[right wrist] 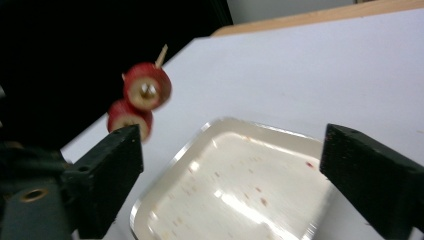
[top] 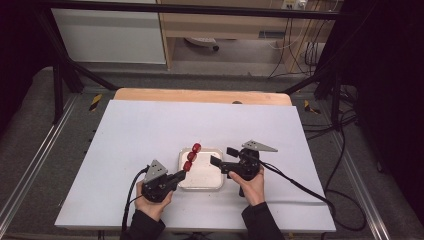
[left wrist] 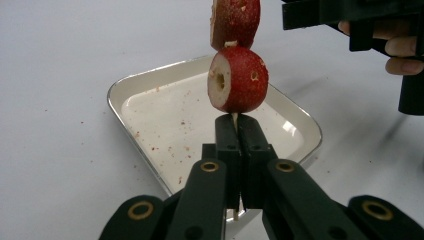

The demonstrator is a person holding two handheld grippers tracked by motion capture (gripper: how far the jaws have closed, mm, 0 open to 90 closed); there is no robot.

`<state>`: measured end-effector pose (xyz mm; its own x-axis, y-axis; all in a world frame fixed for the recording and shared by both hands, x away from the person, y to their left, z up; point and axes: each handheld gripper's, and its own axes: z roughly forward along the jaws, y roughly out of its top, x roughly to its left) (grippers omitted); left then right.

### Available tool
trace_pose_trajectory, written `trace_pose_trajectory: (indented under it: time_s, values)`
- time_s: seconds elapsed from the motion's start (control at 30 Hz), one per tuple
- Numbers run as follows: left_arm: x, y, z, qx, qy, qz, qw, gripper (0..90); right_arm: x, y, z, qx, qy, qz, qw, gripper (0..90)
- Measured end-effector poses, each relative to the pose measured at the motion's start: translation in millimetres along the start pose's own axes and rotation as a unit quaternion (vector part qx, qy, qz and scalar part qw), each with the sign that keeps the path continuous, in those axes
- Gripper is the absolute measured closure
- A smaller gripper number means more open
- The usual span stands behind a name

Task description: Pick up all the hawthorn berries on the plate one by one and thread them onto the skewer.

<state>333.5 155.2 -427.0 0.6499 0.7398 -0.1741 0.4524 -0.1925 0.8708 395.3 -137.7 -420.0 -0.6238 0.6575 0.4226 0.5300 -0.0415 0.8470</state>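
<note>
Two hand-held tools work over one white counter (top: pixel 150 130), the largest surface in the scene; its far wooden edge is cut off by the white covering. Near the counter's front centre sits a shallow white tray (top: pixel 205 177), speckled with red crumbs in the left gripper view; its near corner is hidden behind the tool's jaws there. The left tool (top: pixel 181 175) is held at the tray's left edge, jaws pressed together and clamped on the lower end of a thin wooden skewer (left wrist: pixel 234 118). Most of the skewer is hidden inside the fruit, and its tip is seen in the right gripper view. The right tool (top: pixel 222 156) hovers at the tray's right side, jaws standing well apart with nothing between them. Three red fruit pieces (top: pixel 192 156) are threaded on the skewer above the tray's left half. The left gripper view cuts off the upper piece, and the right gripper view blurs them.
</note>
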Motion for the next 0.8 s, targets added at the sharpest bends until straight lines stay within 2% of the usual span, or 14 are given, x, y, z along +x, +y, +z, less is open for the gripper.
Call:
trace_pose_trajectory:
  time_s: [0.13, 0.23, 0.33, 0.43, 0.47, 0.57, 0.8]
  values:
    - [3.9, 1.1, -1.7, 0.013, -0.006, 0.006, 0.9999, 88.5, -7.4, -4.2, -9.4, 0.037, -0.011, -0.038, 0.9985, 3.3]
    - [7.6, 2.2, -3.3, 0.023, -0.009, 0.01, 0.9996, 88.5, -13.2, -8.6, -17.2, 0.064, -0.02, -0.056, 0.9962, 0.6]
    - [13.0, 5.2, -5.8, 0.032, -0.017, 0.009, 0.9993, 88.5, -18.6, -13.1, -24.7, 0.08, -0.028, -0.069, 0.9941, 0.7]
    - [17.9, 10.7, -7.6, 0.048, -0.02, 0.019, 0.9985, 88.4, -23.2, -17.0, -32.2, 0.101, -0.041, -0.089, 0.99, 0.7]
    - [19.3, 12.9, -7.7, 0.053, -0.02, 0.019, 0.9982, 88.5, -25.0, -18.3, -34.7, 0.108, -0.042, -0.099, 0.9883, 0.7]
    - [22.6, 20.3, -6.7, 0.07, -0.022, 0.028, 0.9969, 88.5, -30.6, -22.5, -43.2, 0.119, -0.038, -0.115, 0.9855, 0.6]
    - [27.4, 38.4, 3.7, 0.099, -0.023, 0.037, 0.9941, 88.5, -47.0, -33.5, -65.8, 0.127, -0.046, -0.107, 0.9851, 0.9]
